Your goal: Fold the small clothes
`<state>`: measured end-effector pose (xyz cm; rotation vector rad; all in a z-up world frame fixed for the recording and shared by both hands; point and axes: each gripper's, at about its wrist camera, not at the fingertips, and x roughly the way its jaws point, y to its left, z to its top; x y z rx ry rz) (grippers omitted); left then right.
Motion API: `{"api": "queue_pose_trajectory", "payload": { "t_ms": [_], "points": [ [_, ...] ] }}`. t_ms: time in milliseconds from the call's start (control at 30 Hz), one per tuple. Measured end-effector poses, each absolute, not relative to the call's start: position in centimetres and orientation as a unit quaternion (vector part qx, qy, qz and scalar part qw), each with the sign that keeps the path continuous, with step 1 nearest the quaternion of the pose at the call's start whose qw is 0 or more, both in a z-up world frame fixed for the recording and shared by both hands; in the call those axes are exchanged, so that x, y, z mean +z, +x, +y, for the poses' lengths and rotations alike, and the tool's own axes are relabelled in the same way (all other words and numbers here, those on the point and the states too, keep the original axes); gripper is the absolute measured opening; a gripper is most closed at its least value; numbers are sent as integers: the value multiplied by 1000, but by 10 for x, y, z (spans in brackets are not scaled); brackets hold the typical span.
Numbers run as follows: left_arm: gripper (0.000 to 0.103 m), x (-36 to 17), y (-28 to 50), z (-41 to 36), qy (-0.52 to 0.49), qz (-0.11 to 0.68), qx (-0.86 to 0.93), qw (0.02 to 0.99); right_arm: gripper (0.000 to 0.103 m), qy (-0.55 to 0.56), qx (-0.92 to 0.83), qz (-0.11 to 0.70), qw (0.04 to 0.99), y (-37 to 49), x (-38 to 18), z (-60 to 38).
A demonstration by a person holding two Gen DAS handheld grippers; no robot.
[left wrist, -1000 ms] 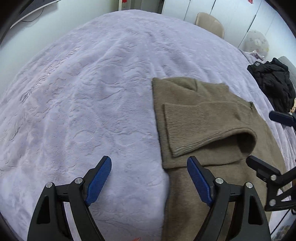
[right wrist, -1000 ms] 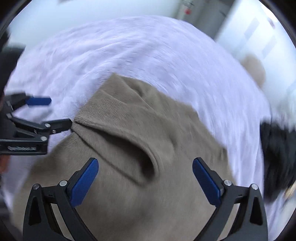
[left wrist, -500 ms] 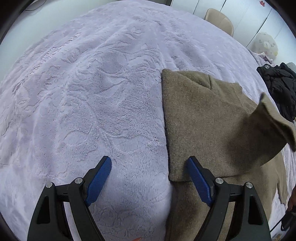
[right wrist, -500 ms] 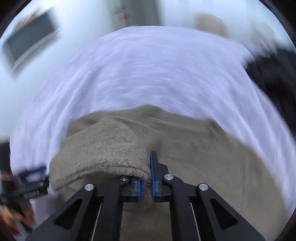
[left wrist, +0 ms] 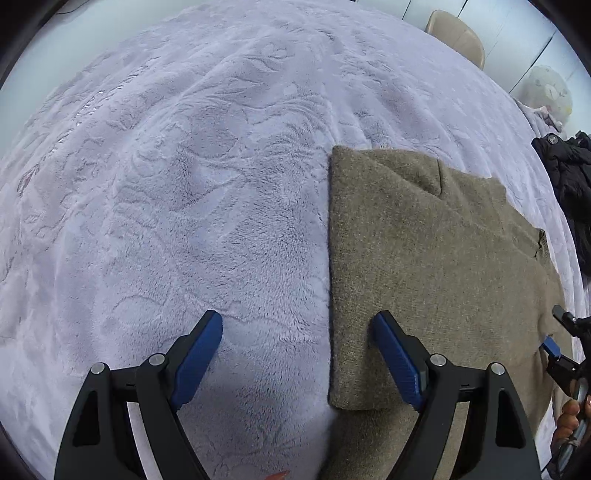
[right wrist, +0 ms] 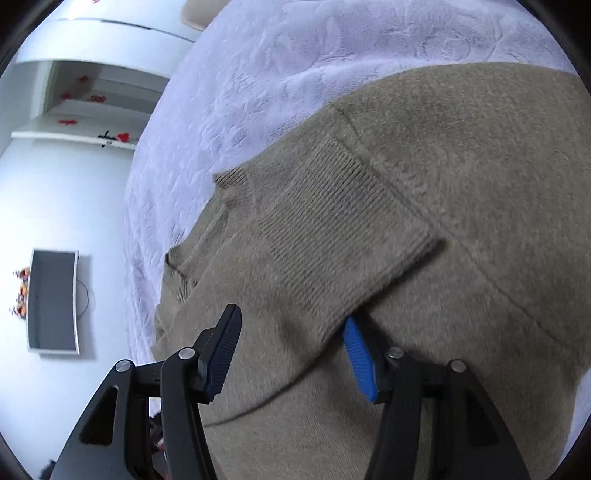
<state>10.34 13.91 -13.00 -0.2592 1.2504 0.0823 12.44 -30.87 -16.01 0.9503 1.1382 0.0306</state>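
A brown knit sweater [left wrist: 424, 258] lies on the lilac bed cover [left wrist: 184, 184], its left side folded in to a straight edge. My left gripper [left wrist: 295, 354] is open and empty, low over that folded edge, one finger over the cover and one over the sweater. In the right wrist view the sweater [right wrist: 480, 166] fills the frame, with a sleeve and its ribbed cuff [right wrist: 332, 221] laid across the body. My right gripper [right wrist: 291, 350] is open, its fingers astride the sleeve. The right gripper [left wrist: 557, 339] also shows at the far right of the left wrist view.
A black garment [left wrist: 569, 177] lies at the bed's right edge. A beige chair [left wrist: 458, 33] and a plush toy [left wrist: 546, 92] stand beyond the bed. A wall screen [right wrist: 53, 299] and white shelves [right wrist: 92, 107] show in the right wrist view.
My right gripper, shut on the sleeve half a second ago, carried it across the sweater, laid it down and opened. My left gripper stayed open and shifted slightly.
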Motion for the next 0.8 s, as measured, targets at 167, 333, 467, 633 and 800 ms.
{"api": "queue_pose_trajectory", "payload": {
  "t_ms": [167,333,467,633,800],
  "points": [
    [85,-116,104,136,-100,564,29,819,7,393,30,509,765,132,-140,-306],
    [85,-137,105,124,-57,584,36,809,7,344,-2,532,774,116,-150,-312],
    [85,-122,107,129,-59,579,31,812,7,351,-4,532,771,109,-155,-320],
    [85,-103,102,153,-122,581,-45,803,36,320,-10,546,774,108,-138,-323],
    [84,-119,99,137,-166,616,-148,755,43,337,31,556,759,83,-130,-320]
  ]
}}
